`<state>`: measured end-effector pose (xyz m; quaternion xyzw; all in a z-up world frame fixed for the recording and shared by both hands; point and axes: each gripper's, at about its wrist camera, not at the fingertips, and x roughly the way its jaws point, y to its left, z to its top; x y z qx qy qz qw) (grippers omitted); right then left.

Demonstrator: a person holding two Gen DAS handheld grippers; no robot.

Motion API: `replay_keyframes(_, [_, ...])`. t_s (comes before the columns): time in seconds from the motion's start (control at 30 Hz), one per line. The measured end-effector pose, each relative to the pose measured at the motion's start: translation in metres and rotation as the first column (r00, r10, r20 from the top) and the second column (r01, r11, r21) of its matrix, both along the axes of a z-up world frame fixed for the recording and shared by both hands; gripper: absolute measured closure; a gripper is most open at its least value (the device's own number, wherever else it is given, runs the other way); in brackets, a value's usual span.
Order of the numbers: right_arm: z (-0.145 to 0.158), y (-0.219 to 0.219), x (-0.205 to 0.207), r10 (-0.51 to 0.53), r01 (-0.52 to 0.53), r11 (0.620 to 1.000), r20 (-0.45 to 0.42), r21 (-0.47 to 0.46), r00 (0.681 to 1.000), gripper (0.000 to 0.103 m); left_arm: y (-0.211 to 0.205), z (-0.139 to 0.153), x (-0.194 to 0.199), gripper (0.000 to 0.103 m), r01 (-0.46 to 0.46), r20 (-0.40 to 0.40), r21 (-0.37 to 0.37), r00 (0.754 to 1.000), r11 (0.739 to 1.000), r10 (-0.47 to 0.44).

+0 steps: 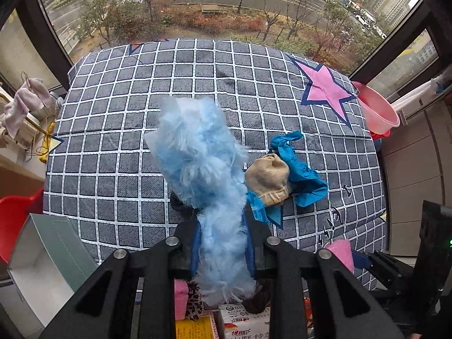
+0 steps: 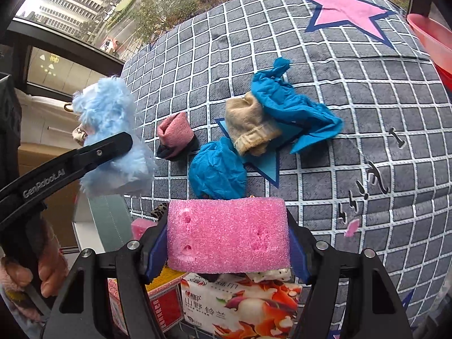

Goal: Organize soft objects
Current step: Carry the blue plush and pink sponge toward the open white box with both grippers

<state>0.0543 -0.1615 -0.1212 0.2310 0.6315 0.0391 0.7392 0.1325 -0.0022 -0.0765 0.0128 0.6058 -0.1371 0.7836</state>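
Left wrist view: fluffy light-blue cloth (image 1: 203, 169) pinched in left gripper (image 1: 223, 243), lifted above checked bedspread (image 1: 113, 113). Right gripper (image 2: 227, 243) clamps pink sponge (image 2: 228, 234) between its pads, above bedspread near edge. Beige sock (image 2: 250, 127), blue cloths (image 2: 288, 104), pink sock (image 2: 175, 132) lie mid-bedspread.

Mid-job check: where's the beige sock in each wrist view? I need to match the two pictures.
Left wrist: beige sock right of centre, just right of the fluffy blue piece.
Right wrist: beige sock centre, above the pink sponge.
Shared landmark: the crumpled blue cloth touching its right side.
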Motion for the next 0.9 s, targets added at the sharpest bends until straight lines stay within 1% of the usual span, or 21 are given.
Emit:
replay_keyframes(0.23, [0.007, -0.010, -0.016, -0.044, 0.044, 0.999, -0.006, -0.003, 0.999, 0.031, -0.015, 0.011, -0.026, 0.076, 0.034, 0.011, 0.088, 0.999, 0.996, -0.035])
replay_keyframes(0.47, [0.016, -0.025, -0.045, -0.064, 0.064, 0.998, -0.025, -0.023, 0.998, 0.031, -0.040, 0.024, -0.063, 0.076, 0.113, 0.024, 0.110, 0.993, 0.988, -0.116])
replay_keyframes(0.6, [0.018, -0.033, -0.056, -0.070, 0.069, 0.997, -0.038, -0.028, 0.997, 0.031, -0.053, 0.027, -0.082, 0.076, 0.158, 0.010, 0.119, 0.987, 0.980, -0.160])
replay_keyframes(0.73, [0.022, -0.039, -0.067, -0.053, 0.052, 0.998, -0.043, -0.033, 0.998, 0.031, -0.060, 0.030, -0.100, 0.076, 0.164, -0.015, 0.117, 0.986, 0.979, -0.164])
replay_keyframes(0.9, [0.026, -0.043, -0.083, 0.004, -0.006, 1.000, -0.058, -0.027, 0.998, 0.031, -0.068, 0.032, -0.134, 0.076, 0.184, -0.049, 0.127, 0.983, 0.975, -0.180])
